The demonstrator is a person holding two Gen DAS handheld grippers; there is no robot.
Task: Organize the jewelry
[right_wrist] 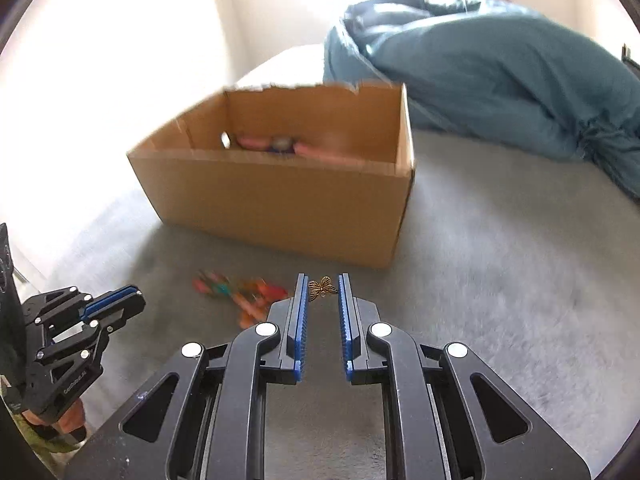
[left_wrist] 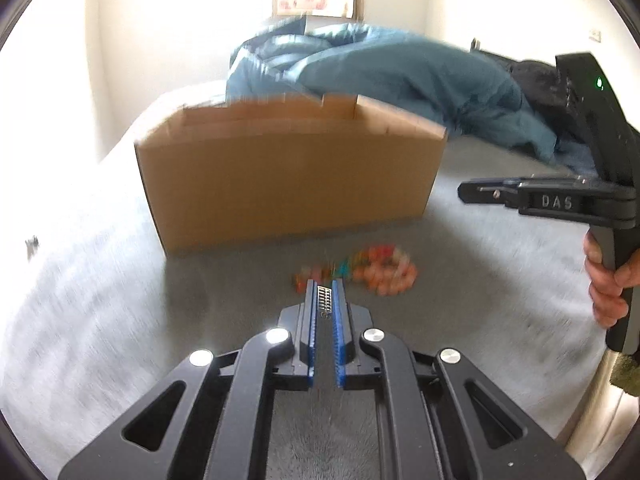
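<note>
- Left wrist view: my left gripper (left_wrist: pixel 325 290) has its jaws drawn almost together, and a small silver piece of linked metal (left_wrist: pixel 324 301) is pinched between the blue pads near their tips.
- Just past the jaw tips, a little to the right, a blurred heap of orange, pink and teal bead jewelry (left_wrist: pixel 370 272) lies on the grey bed cover (left_wrist: pixel 120 300).
- Straight beyond the jaws stands the cardboard box (left_wrist: pixel 288 176), its near wall facing me; I cannot see inside it from here.
- Behind the box lies a crumpled blue blanket (left_wrist: pixel 400 80).
- Far right of my jaws, my right gripper (left_wrist: pixel 464 193) shows side-on, with my right hand (left_wrist: pixel 606 280) around its handle.
- Right wrist view: my right gripper (right_wrist: pixel 323 288) has its jaws closed to a narrow gap, with a small golden butterfly charm (right_wrist: pixel 322 288) gripped between the pad tips.
- The bead jewelry (right_wrist: pixel 240 294) lies left of these jaws on the bed cover (right_wrist: pixel 500 280).
- Ahead and slightly left, the box (right_wrist: pixel 276 204) is open, with pink pieces and a grey round object (right_wrist: pixel 282 143) inside at its far wall.
- The blanket (right_wrist: pixel 500 76) is heaped beyond, to the right.
- Low on the left, my left gripper (right_wrist: pixel 138 297) shows with its pads together.
</note>
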